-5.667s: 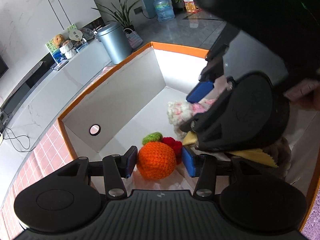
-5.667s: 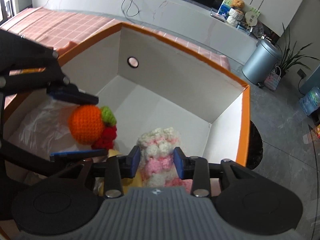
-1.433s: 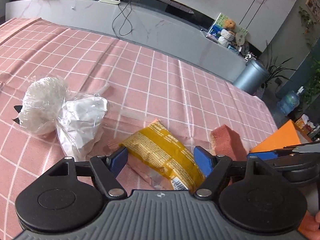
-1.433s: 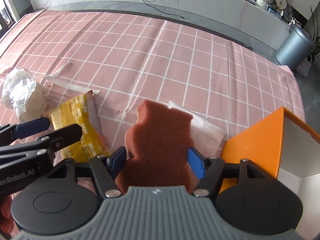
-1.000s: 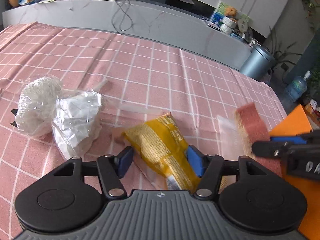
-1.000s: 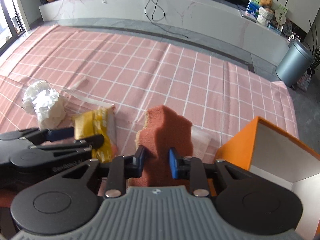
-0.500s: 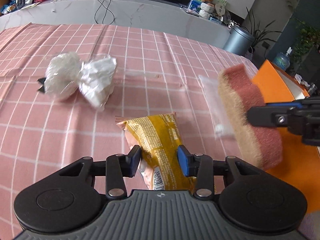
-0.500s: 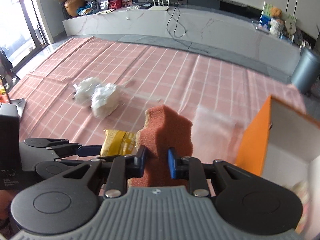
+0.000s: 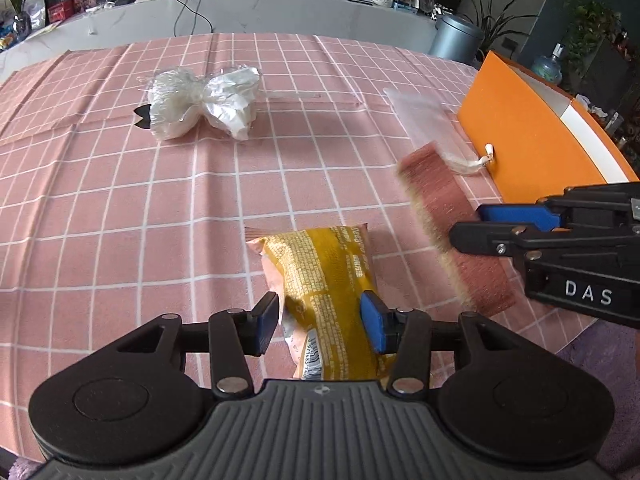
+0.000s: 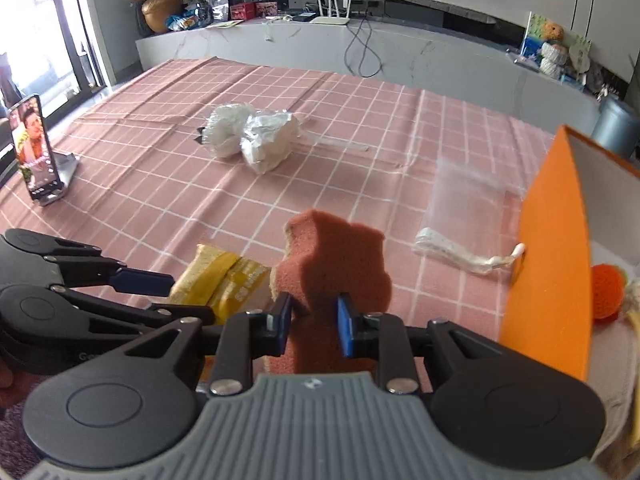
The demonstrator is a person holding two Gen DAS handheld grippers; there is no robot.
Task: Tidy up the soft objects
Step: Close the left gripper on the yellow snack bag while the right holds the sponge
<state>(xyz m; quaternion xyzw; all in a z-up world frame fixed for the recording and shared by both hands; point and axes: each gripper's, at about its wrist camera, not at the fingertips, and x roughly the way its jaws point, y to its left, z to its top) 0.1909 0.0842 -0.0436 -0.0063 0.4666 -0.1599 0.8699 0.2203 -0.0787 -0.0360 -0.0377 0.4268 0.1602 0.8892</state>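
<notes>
My right gripper (image 10: 314, 328) is shut on a brown bear-shaped sponge (image 10: 334, 256) and holds it above the pink checked cloth; the sponge also shows edge-on in the left wrist view (image 9: 448, 224). My left gripper (image 9: 318, 322) is shut on a yellow snack packet (image 9: 324, 276), which also shows in the right wrist view (image 10: 224, 276). The orange box (image 10: 548, 264) stands to the right, with an orange crochet ball (image 10: 608, 292) inside it. The box also shows in the left wrist view (image 9: 520, 132).
Two crumpled clear plastic bags with white stuff (image 9: 204, 100) lie further back on the cloth. An empty clear bag (image 10: 468, 208) lies beside the box. A phone on a stand (image 10: 34, 148) is at the far left. The table edge is near right (image 9: 576, 332).
Both grippers have lifted and pulled back from the table with the sponge and the packet held. The right gripper has swung towards the orange box, whose inside now shows.
</notes>
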